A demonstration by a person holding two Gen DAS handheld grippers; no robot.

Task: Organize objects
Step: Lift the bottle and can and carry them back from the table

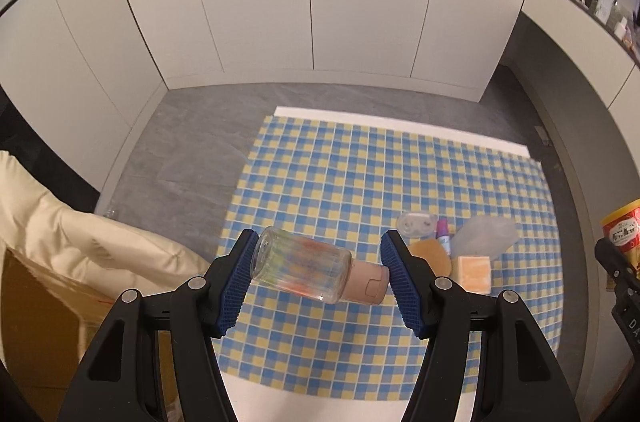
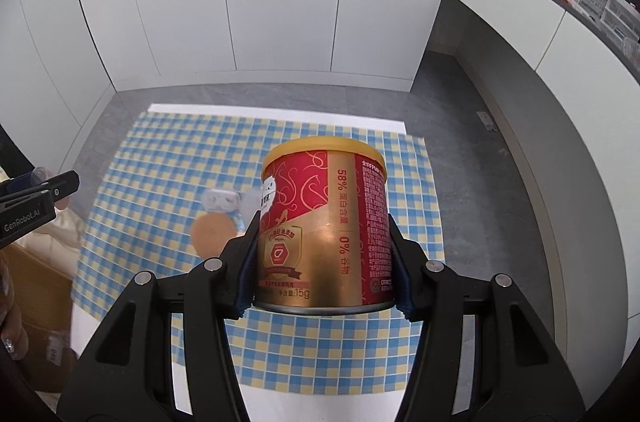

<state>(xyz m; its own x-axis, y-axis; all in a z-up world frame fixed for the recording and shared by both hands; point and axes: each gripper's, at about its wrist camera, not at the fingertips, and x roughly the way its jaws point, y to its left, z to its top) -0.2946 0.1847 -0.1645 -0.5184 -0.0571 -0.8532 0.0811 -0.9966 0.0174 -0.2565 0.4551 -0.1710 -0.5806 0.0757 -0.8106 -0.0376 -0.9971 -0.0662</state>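
Observation:
A clear bottle [image 1: 300,266] with a pink cap hangs sideways above the checked cloth [image 1: 360,174]. My left gripper [image 1: 318,254] is shut on it, one blue pad on its base and the other on its cap. My right gripper [image 2: 323,222] is shut on a red and gold can [image 2: 320,190] with a yellow lid, held upright above the cloth [image 2: 360,342]. That can [image 1: 622,230] also shows at the right edge of the left wrist view. The left gripper's body [image 2: 36,198] shows at the left edge of the right wrist view.
On the cloth lie a clear small case [image 1: 416,224], a little pink tube [image 1: 443,234], a tan round puff [image 1: 430,254], an orange-and-white square pad [image 1: 474,272] and a translucent pouch [image 1: 486,234]. A cream fabric [image 1: 60,242] drapes over a cardboard box at left. White cabinets stand behind.

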